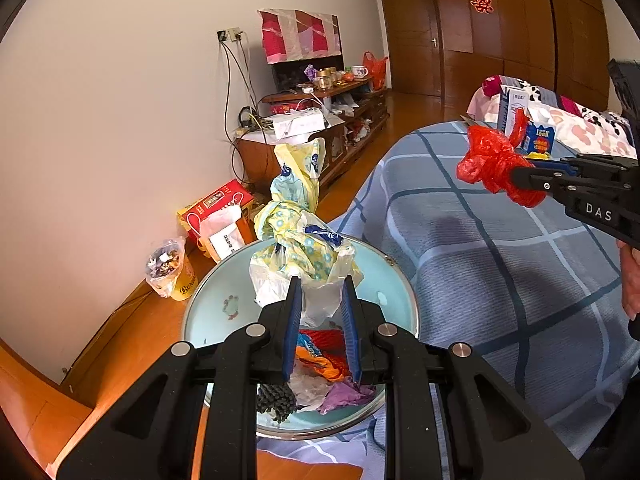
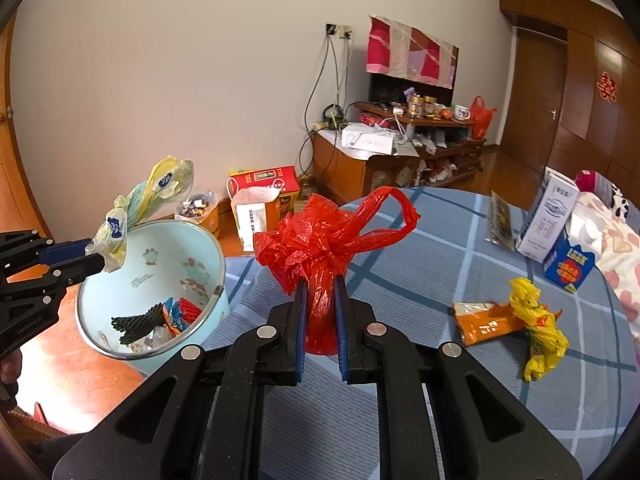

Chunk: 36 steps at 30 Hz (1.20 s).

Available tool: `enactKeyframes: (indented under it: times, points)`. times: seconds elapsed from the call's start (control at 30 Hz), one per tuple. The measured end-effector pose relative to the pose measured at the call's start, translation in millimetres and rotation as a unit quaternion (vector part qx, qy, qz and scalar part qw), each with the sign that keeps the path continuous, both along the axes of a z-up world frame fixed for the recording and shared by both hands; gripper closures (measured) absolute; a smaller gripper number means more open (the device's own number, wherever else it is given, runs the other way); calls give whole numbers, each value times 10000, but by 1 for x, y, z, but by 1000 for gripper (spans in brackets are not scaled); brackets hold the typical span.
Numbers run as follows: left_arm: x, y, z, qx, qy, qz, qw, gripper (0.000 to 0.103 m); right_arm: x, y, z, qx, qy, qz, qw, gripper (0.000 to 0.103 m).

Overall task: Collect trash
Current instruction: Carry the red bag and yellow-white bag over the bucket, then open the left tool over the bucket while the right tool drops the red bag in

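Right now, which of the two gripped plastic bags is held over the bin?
The yellow patterned bag, in the left gripper, hangs above the pale blue bin. The red bag is over the bed.

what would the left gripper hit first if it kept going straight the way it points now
Probably the inside of the pale blue bin: the left gripper, shut on the yellow patterned bag, points down into its mouth. The bag would reach the trash inside first, though depth is unclear.

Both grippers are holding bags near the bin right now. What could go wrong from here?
The yellow patterned bag is tall and floppy in the left gripper; released, it may drape over the bin rim. The red bag in the right gripper hangs over the bed, not the bin.
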<state>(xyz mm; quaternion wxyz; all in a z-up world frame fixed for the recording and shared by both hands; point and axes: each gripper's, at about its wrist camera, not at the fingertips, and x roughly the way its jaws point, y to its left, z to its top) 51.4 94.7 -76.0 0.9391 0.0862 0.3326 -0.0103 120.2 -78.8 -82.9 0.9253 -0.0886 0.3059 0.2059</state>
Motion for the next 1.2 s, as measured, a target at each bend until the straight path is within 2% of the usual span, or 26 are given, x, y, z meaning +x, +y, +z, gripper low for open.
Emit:
enactKeyframes:
  times: [1.2]
  points:
    - [-10, 48, -5, -15, 40, 526, 9986, 83, 3, 59, -2, -143, 17, 599, 9981, 90]
